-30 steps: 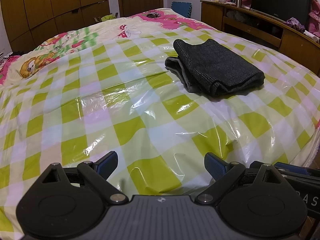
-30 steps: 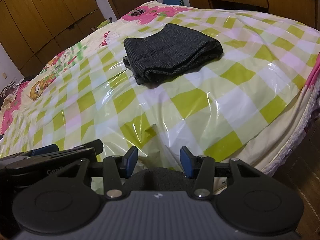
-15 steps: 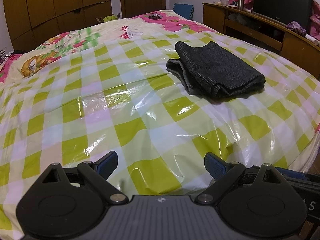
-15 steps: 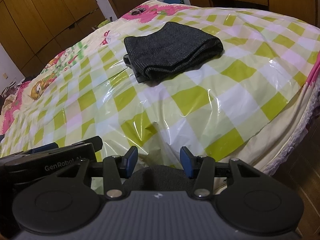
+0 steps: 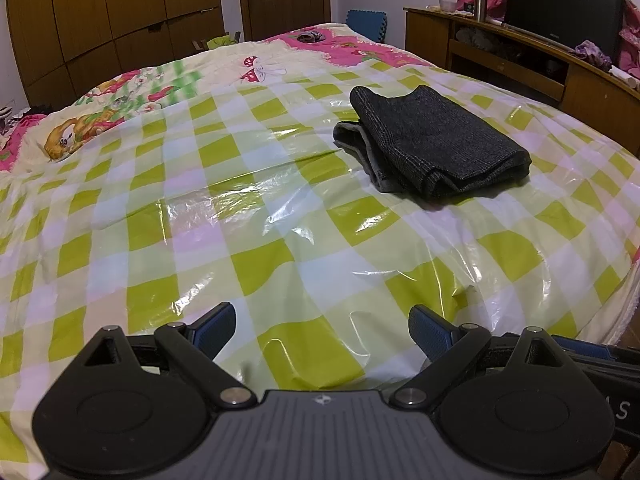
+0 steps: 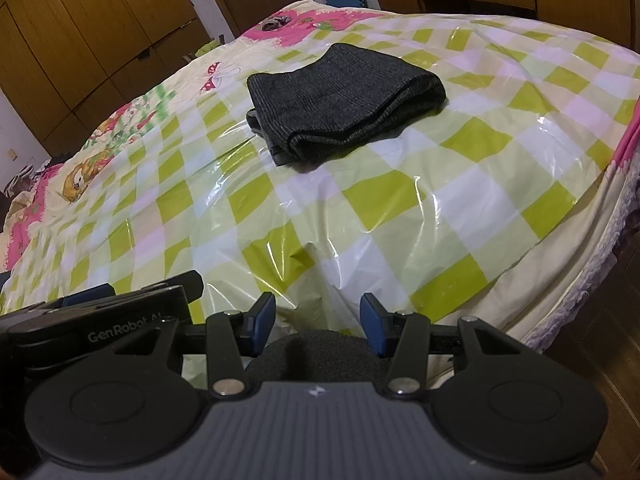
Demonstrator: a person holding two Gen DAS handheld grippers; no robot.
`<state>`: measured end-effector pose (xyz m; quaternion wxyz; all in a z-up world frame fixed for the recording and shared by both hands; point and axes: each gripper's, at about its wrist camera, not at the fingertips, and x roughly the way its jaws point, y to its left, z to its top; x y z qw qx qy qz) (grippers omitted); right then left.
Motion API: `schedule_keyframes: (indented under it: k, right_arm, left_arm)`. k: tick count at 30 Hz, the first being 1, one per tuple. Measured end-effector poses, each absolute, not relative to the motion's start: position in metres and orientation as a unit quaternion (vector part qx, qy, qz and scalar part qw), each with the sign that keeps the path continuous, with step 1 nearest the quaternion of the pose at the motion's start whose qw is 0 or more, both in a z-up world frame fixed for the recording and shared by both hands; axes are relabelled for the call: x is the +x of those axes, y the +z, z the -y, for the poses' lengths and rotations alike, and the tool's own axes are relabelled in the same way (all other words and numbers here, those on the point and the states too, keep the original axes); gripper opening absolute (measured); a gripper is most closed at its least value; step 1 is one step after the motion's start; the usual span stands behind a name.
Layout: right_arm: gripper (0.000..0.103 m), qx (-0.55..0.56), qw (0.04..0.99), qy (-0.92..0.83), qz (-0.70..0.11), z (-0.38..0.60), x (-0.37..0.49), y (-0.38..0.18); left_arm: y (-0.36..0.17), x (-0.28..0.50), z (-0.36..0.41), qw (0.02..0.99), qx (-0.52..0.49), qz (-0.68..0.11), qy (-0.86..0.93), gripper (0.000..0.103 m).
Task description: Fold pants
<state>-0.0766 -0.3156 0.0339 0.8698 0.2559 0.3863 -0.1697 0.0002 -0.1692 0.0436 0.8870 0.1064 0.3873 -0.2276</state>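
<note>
Now the left gripper (image 5: 321, 330) is spread wide and the right gripper (image 6: 318, 323) half spread, both holding nothing. Folded dark pants (image 5: 436, 142) lie flat on the checked sheet (image 5: 240, 216), long side slanting away to the left.

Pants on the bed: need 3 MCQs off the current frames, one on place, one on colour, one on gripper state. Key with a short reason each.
1. Where do the pants lie?
A. On the checked plastic sheet on the bed
B. On the wooden desk
C. On the floor

2. What colour are the pants?
A. Pink
B. Dark grey
C. White

3. How do the two grippers stand?
A. Both clamped on the pants
B. Left open, right clamped on the pants
C. Both open and empty, short of the pants

Key:
1 A, the folded bundle sits on the green and white checks, clear of the desk.
2 B, the fabric reads charcoal in both views.
3 C, left gripper and right gripper show parted pads with only the sheet beyond them.
</note>
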Motion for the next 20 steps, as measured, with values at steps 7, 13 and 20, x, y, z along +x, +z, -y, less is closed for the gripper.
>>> schedule_keyframes:
  k: [7,13,20]
  right_arm:
    - [0.048,0.259,0.868,-0.172,-0.387,0.3157,-0.0773,0.0323]
    - [0.048,0.260,0.868,-0.172,-0.387,0.3154,-0.0775,0.0320]
    - [0.048,0.260,0.868,-0.172,-0.387,0.3165,-0.0780,0.0311]
  left_arm:
    - [0.0442,-0.0002,0.1690,0.887,0.106,-0.388,-0.228,0.103]
    - [0.0443,0.0001,0.1690,0.886,0.105,-0.389,-0.228,0.103]
    - [0.0437,-0.0009,0.1705,0.887,0.107,-0.387,-0.229,0.102]
